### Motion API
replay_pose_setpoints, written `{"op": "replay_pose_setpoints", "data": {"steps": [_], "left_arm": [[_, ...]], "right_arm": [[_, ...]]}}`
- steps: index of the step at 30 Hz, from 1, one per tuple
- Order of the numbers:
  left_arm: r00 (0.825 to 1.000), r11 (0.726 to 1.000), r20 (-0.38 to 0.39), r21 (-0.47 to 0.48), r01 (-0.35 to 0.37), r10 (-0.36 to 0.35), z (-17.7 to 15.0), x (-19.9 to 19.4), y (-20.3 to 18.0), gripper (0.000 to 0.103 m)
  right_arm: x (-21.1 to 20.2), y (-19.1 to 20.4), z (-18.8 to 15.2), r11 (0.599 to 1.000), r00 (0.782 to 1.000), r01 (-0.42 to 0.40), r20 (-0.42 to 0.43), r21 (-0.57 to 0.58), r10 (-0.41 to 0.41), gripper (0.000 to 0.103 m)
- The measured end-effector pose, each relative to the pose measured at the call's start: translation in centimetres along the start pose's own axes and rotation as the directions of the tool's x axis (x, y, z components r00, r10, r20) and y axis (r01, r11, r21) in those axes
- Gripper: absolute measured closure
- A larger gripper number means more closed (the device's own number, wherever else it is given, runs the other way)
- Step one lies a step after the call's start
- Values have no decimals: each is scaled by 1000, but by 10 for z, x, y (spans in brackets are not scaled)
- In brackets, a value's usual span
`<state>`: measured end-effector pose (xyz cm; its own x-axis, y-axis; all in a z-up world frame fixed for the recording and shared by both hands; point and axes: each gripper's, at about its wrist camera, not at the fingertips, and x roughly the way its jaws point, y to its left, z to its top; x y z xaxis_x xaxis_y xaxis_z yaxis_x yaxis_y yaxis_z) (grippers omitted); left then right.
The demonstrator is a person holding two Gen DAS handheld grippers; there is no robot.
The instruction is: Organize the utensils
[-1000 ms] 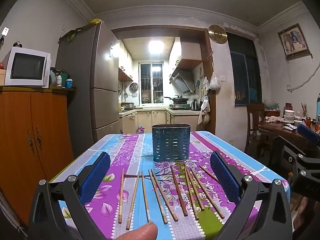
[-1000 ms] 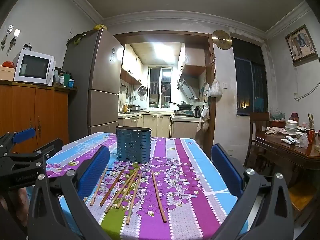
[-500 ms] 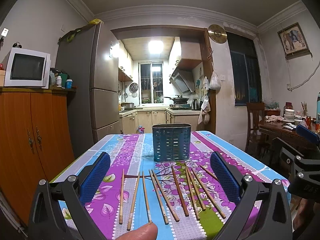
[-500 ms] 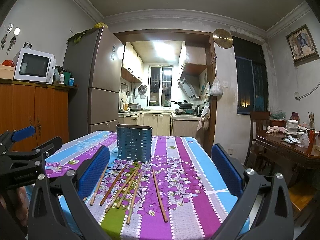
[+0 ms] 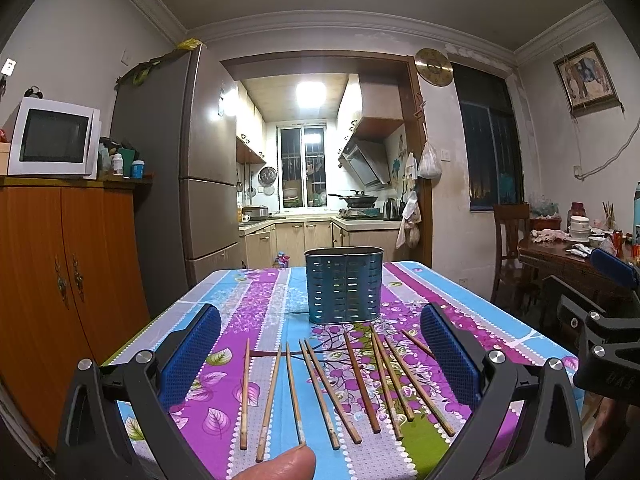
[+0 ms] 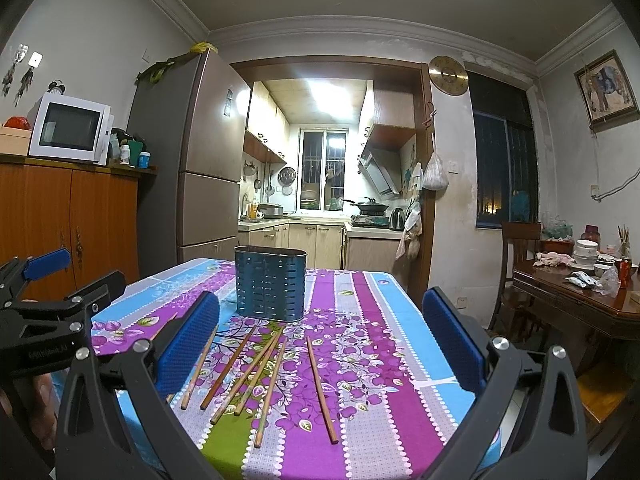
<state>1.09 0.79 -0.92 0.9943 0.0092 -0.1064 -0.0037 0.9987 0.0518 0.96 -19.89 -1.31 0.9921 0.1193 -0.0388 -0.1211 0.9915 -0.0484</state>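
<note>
My left tongs hang wide apart above the near end of the counter, which is covered in a purple, blue and green flowered cloth, and my right tongs are spread just as wide over the same counter, further to the right; neither pair grips anything. The thin brown wooden chopsticks lie loose on the cloth in a rough fan, pointing from the near edge toward the far end, some well apart from one another on the left, others close together or crossing on the right. In the right wrist view the same chopsticks sit between my blue pads and slightly left of centre, with one stick lying apart from the bundle on its right. Beyond their far tips stands the dark blue perforated metal utensil holder, upright near the middle of the counter and close to the sticks; I cannot tell whether anything is inside it. My thumb tip shows at the bottom of the left view. The left tongs appear at the left edge of the right wrist view, and the right tongs at the right edge of the left wrist view.
</note>
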Motion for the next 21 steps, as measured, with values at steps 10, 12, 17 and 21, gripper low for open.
{"op": "replay_pose_setpoints", "data": {"steps": [10,12,17,21], "left_arm": [[1000,1000,-13,3,-2,2,0,5,-3,4],[1000,1000,-14,3,-2,2,0,5,-4,4],[1000,1000,-13,2,-3,3,-1,5,-4,4],[1000,1000,-14,4,-4,4,-1,6,-4,4]], "right_arm": [[3,1,-2,1000,1000,-1,-6,-2,1,5],[3,1,-2,1000,1000,-1,-8,-1,1,5],[4,3,-3,1000,1000,-2,-11,-4,2,5],[6,3,-4,1000,1000,-4,-15,-2,4,5]]}}
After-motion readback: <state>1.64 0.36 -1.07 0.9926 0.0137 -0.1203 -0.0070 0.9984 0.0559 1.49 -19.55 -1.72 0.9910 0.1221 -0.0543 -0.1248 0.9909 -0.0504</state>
